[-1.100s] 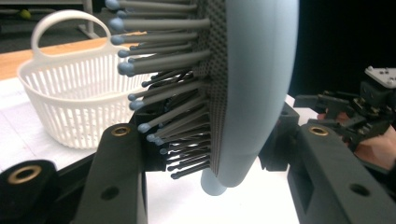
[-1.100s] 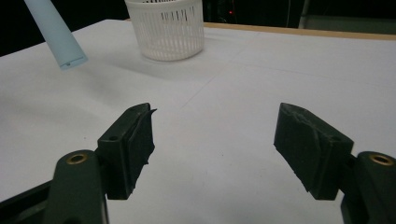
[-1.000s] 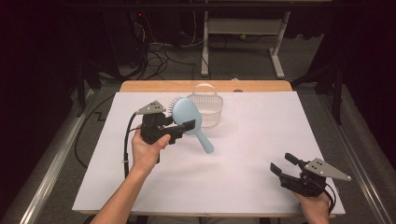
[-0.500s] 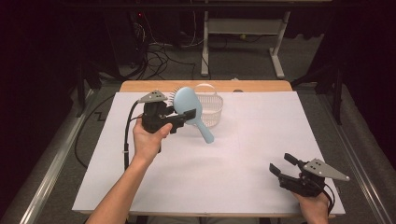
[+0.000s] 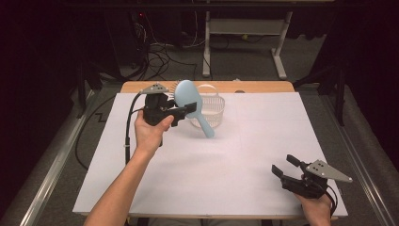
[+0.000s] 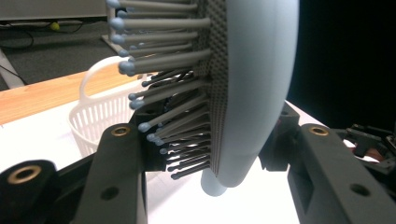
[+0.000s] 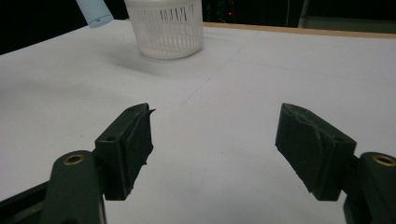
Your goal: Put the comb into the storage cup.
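A light blue hairbrush [image 5: 190, 105] hangs in the air at the back left of the table, its handle pointing down and right. My left gripper [image 5: 186, 110] is shut on its head, just left of a white slatted basket [image 5: 210, 109]. In the left gripper view the hairbrush [image 6: 247, 93] stands between the two jaws, grey bristles to the left, and the basket [image 6: 95, 116] lies behind it. My right gripper [image 5: 283, 165] rests open near the front right corner, nothing between its jaws. In the right gripper view the basket [image 7: 166, 28] stands far ahead, with the brush handle tip [image 7: 93, 11] beside it.
White paper [image 5: 244, 155] covers the table, with a wooden strip [image 5: 263, 87] along the back edge. A black cable [image 5: 128, 122] trails from the left gripper. A metal rail [image 5: 47, 174] runs along the left side. Floor cables and a desk frame [image 5: 244, 33] lie behind the table.
My left gripper has carried the hairbrush farther back and upward, toward the basket, and the brush has tilted more upright. The right gripper has stayed put.
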`<action>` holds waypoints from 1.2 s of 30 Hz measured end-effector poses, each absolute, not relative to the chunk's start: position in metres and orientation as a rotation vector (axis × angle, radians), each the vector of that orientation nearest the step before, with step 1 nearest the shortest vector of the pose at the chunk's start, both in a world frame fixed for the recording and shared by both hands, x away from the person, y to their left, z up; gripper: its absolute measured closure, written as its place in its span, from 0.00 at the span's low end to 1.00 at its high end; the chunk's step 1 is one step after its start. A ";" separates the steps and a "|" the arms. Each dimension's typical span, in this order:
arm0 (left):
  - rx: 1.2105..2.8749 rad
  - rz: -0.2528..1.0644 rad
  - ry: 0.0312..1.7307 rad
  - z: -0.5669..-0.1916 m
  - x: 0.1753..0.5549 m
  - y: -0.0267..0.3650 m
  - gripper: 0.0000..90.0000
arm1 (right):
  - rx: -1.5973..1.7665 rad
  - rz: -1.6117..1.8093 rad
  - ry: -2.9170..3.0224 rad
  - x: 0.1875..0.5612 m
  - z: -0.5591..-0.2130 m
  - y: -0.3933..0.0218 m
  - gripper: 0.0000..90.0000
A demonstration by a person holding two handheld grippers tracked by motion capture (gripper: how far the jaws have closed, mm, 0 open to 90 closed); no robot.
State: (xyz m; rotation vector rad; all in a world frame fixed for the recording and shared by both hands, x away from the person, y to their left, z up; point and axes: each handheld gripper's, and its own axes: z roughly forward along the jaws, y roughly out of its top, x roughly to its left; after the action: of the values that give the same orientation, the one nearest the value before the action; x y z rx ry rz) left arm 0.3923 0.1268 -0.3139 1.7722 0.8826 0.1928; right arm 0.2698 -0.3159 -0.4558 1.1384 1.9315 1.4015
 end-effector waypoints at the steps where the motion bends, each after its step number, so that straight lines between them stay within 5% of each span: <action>1: 1.767 0.188 0.887 -0.314 0.394 0.128 0.60 | 1.139 1.400 1.931 0.270 -0.456 -0.316 0.31; 36: 1.696 0.210 0.947 -0.301 0.441 0.116 0.60 | 1.155 1.410 1.939 0.268 -0.456 -0.315 0.32</action>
State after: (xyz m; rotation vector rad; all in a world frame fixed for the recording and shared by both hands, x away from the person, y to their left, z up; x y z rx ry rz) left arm 0.4410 0.1155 -0.3009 1.6957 0.9469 0.2098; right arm 0.2679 -0.3147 -0.4558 1.1549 1.9393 1.4100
